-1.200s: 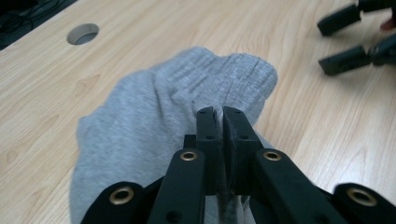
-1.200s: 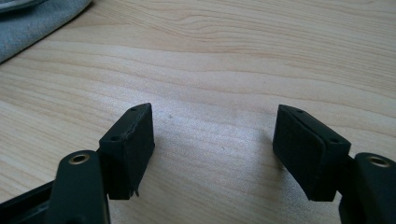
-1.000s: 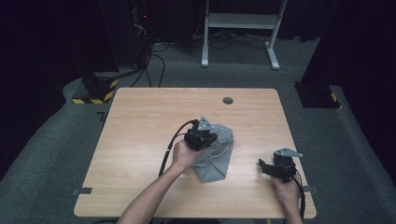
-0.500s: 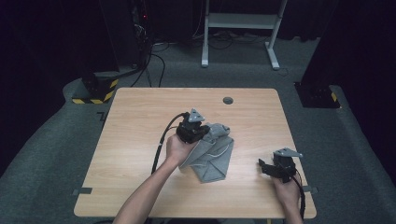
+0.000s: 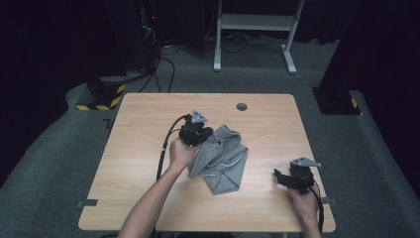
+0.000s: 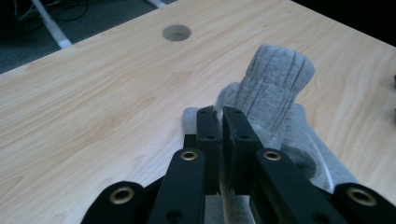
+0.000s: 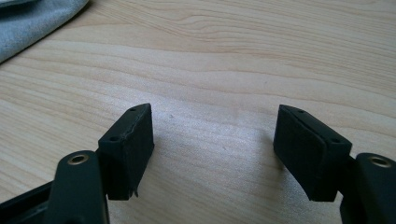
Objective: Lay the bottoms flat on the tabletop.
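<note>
- Grey garment (image 5: 222, 161), mid-table: probably soft, light and floppy (it will likely sag).
- Left gripper (image 6: 219, 122) pinches a fold; the ribbed cuff (image 6: 275, 81) looks a firmer hold.
- Right gripper (image 7: 212, 149) gapes, empty.

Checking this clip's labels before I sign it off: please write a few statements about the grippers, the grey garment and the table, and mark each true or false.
1. The left gripper is shut on the grey garment. True.
2. The right gripper holds a corner of the garment. False: its jaws stand open over bare table, apart from the cloth.
3. The garment is folded flat and square. False: it lies crumpled, a ribbed cuff raised beyond the left gripper.
4. A round hole sits near the table's far edge. True.
</note>
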Tool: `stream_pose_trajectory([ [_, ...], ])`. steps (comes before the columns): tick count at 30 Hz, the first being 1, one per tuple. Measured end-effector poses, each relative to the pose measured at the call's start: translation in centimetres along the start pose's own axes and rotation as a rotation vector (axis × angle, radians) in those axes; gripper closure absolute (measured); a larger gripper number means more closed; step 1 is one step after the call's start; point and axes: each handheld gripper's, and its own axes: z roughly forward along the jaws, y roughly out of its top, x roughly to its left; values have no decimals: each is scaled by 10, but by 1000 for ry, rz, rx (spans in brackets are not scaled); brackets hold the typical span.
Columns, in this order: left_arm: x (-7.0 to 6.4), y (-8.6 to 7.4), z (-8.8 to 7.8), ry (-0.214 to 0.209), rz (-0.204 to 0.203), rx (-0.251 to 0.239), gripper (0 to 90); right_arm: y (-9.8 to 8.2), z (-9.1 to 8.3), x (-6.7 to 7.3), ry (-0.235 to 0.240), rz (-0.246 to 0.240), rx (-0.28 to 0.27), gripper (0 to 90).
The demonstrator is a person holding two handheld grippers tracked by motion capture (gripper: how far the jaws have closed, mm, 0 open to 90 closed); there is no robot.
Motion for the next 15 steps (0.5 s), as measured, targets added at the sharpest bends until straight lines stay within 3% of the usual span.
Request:
stream_pose_trajectory([
  [6,10,-4,3,46,-1,17,855,0,0,0,0,0,0,284],
  [15,35,-22,6,115,-62,48,855,0,0,0,0,-2,-2,284],
])
